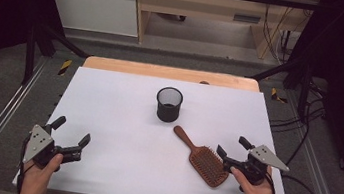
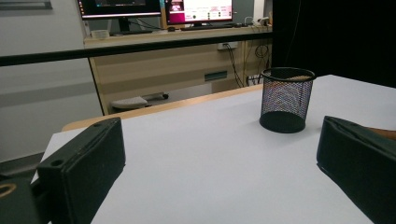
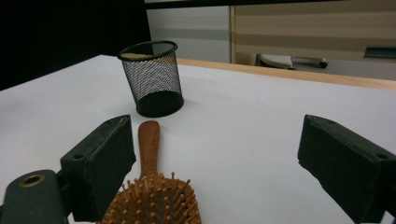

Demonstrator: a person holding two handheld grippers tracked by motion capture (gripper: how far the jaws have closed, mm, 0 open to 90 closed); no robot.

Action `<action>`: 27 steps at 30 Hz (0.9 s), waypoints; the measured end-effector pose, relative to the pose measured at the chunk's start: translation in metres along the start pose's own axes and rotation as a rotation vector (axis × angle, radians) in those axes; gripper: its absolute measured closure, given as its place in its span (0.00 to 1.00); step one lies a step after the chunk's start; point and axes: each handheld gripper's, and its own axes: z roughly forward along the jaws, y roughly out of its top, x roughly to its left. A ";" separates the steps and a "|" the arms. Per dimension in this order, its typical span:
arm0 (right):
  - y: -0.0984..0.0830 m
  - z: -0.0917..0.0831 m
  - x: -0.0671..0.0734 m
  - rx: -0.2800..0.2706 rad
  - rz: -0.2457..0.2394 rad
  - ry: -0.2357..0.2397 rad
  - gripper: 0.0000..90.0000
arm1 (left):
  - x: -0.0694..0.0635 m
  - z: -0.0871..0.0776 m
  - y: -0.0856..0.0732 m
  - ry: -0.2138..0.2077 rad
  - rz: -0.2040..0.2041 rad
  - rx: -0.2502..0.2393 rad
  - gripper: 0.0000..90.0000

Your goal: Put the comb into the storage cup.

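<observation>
Broadly, the white table (image 1: 121,120) lay ahead of both sets of jaws, and everything I cared about sat on it. Next in size, the black mesh cup (image 1: 169,104) stood upright well beyond the jaws, looking empty from above. My left gripper (image 1: 70,136) rested near the table's near corner with its jaws spread wide and nothing between them. My right gripper (image 1: 232,148) also had its jaws apart, clamped on nothing. The wooden hairbrush (image 1: 202,158) lay bristles-up just beside that gripper's left jaw, its head nearest me and its handle (image 3: 148,142) pointing away toward the cup. I judged the brush light and rigid, with a smooth varnished handle that might slip under the pads; the bristle pins would give and offer poor purchase. I reckoned the narrow neck, where handle meets head, was the best place to pinch across its width.
</observation>
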 end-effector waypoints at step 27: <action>0.070 0.081 0.039 0.272 -0.213 0.138 0.42 | -0.004 0.001 -0.002 -0.021 0.028 0.021 0.02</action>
